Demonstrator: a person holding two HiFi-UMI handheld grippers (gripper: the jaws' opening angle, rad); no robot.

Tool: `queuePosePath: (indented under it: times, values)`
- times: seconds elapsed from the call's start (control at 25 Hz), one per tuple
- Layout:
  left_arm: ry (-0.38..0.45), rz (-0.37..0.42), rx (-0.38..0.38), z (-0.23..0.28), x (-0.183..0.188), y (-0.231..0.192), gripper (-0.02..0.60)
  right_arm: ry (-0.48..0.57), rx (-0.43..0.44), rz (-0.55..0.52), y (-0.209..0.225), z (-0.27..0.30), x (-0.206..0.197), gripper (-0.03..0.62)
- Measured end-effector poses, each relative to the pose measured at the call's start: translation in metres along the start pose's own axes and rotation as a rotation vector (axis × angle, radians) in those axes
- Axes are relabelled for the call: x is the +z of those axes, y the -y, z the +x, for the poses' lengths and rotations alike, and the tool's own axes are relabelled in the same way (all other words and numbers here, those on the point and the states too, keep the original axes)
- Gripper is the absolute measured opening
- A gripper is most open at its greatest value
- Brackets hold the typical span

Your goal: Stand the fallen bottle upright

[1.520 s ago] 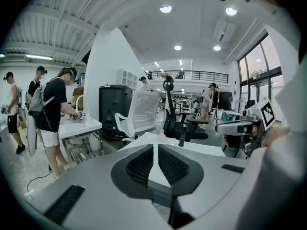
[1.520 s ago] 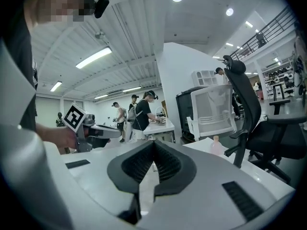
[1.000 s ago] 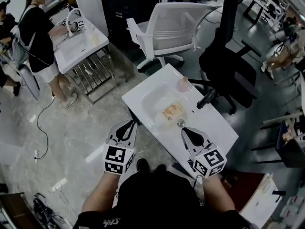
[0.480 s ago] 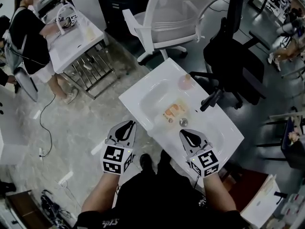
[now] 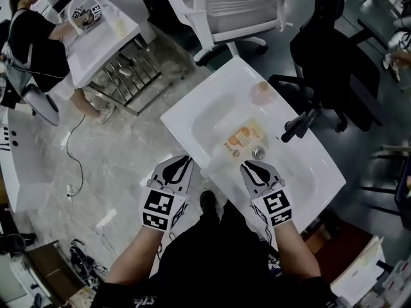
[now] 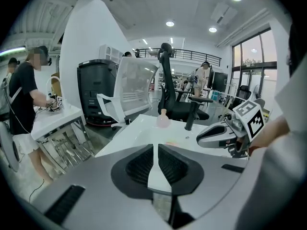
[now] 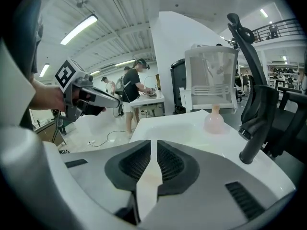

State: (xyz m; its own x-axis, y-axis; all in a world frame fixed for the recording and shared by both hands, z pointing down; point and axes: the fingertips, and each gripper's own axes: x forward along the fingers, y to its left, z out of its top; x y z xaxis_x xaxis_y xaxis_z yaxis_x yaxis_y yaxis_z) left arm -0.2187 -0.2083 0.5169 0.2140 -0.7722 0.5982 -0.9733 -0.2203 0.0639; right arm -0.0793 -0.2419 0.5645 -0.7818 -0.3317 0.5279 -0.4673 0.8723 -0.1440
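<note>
1. White ceramic forms the worktop [image 5: 192,104], which has a sunken basin. In the head view the fallen bottle [image 5: 243,138], clear with an orange label, lies on its side in that basin, just beside the drain [image 5: 258,152].
2. Same view: a pink flask [image 5: 262,94] stands upright on the far rim, with a black tap [image 5: 299,125] to its right. The right tongs [image 5: 248,167] sit at the near rim, close to the bottle but apart from it. The left tongs [image 5: 185,162] hang off the near left edge.
3. Around it are grey marbled floor [image 5: 122,165], a white chair [image 5: 237,5] and a black chair [image 5: 340,56] on the far side. A person [image 5: 32,40] stands at a second worktop [image 5: 103,40] far left.
4. Left gripper view: the tongs are closed and empty, with the flask and tap beyond.
5. Right gripper view: the tongs are just parting, a thin slit with nothing in it.
</note>
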Motion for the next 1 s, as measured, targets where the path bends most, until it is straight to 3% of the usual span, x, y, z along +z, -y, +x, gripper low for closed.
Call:
queuePosePath:
  times: [0.28, 0.4, 0.48, 0.84, 1.0]
  values:
    - [-0.040, 0.000, -0.065, 0.008, -0.024, 0.017, 0.051, -0.026, 0.039, 0.028, -0.007, 0.009, -0.015, 0.066]
    - [-0.064, 0.019, -0.116, 0.016, -0.038, 0.032, 0.179, -0.022, 0.064, 0.034, -0.016, 0.011, -0.017, 0.069]
    - [-0.069, 0.003, -0.127, 0.019, -0.044, 0.036, 0.192, -0.020, 0.099, 0.038, -0.026, 0.014, -0.018, 0.086]
    - [-0.060, -0.072, -0.004, -0.001, -0.063, -0.006, 0.175, -0.019, 0.236, 0.052, -0.077, 0.046, -0.006, 0.147]
    - [-0.053, -0.111, 0.030, -0.015, -0.074, -0.019, 0.173, -0.035, 0.245, 0.030, -0.096, 0.066, -0.002, 0.158]
